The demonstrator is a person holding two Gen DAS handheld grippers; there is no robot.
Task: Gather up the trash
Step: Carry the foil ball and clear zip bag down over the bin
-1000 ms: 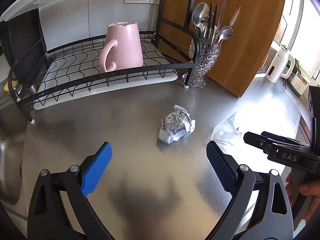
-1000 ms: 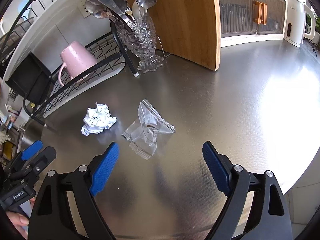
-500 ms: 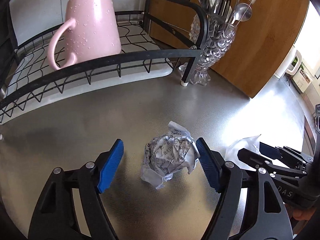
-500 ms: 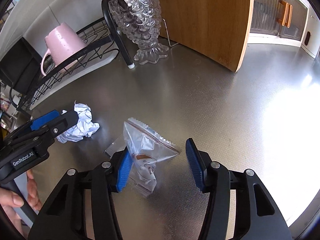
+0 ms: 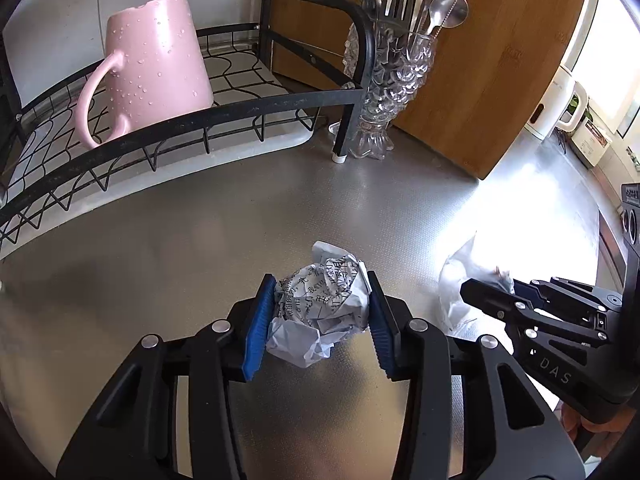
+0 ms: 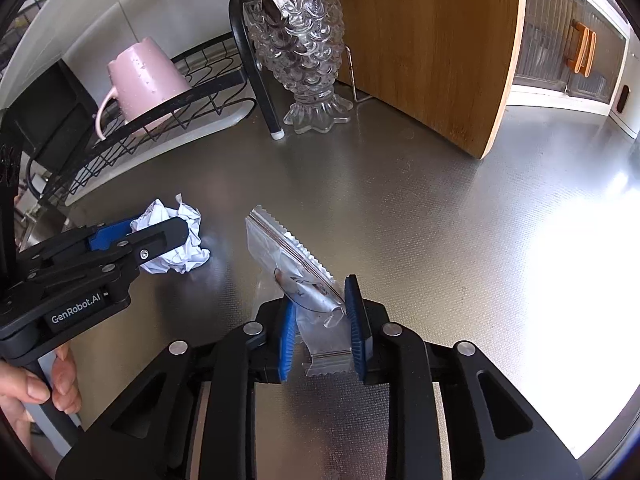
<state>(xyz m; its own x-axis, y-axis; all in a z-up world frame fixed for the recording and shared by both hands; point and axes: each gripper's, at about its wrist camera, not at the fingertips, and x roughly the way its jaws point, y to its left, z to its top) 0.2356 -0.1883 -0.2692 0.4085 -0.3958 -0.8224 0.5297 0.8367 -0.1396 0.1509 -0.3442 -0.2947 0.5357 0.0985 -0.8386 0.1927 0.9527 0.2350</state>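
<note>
I'm at the grasp step with both tools. My left gripper is closing, its blue pads already against the crumpled paper ball on the desk. My right gripper is closing too, pinching the clear plastic bag just right of the ball. Next comes a firm squeeze, then a straight lift (both pieces look light). The dish rack and glass cutlery holder stand far back, clear of me.

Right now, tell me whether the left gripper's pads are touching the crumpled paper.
Touching. In the left wrist view, both pads press the crumpled paper while the jaws are closing.
</note>
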